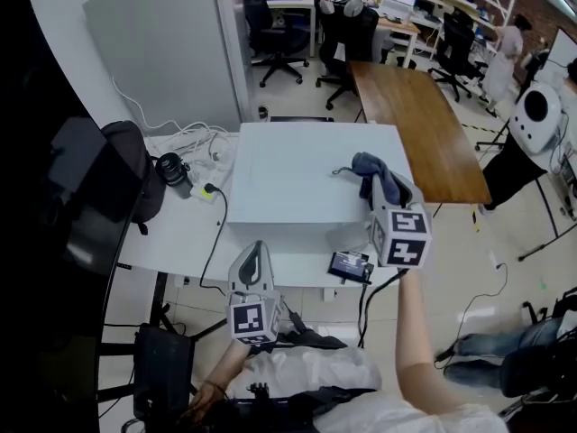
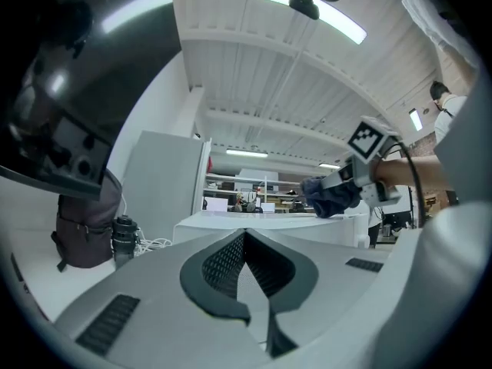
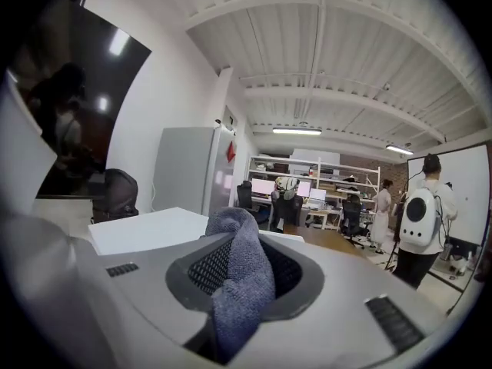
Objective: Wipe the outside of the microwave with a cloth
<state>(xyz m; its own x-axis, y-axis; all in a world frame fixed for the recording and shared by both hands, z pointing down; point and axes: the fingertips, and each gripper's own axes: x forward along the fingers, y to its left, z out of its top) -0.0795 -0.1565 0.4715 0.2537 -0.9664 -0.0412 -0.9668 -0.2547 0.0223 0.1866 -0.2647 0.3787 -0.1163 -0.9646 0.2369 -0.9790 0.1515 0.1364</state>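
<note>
**Cloth pinched over the microwave's right side**

The white microwave (image 1: pixel 311 174) sits on the white table (image 1: pixel 171 233) with its long side running left to right in the head view. Only its top shows, so its door and inside cannot be seen.

The right gripper (image 1: pixel 380 189) has its jaws clamped on the grey-blue cloth (image 1: pixel 368 163), over the right part of the microwave's top. Whether cloth and top touch cannot be told. The cloth lies lengthwise along the jaws, folded over their tips, with a thin tail pointing left.

The left gripper (image 1: pixel 256 251) is near the table's front edge with its jaws together on nothing.

A black backpack (image 1: pixel 135 165) stands at the table's left. Its contents are hidden.
</note>
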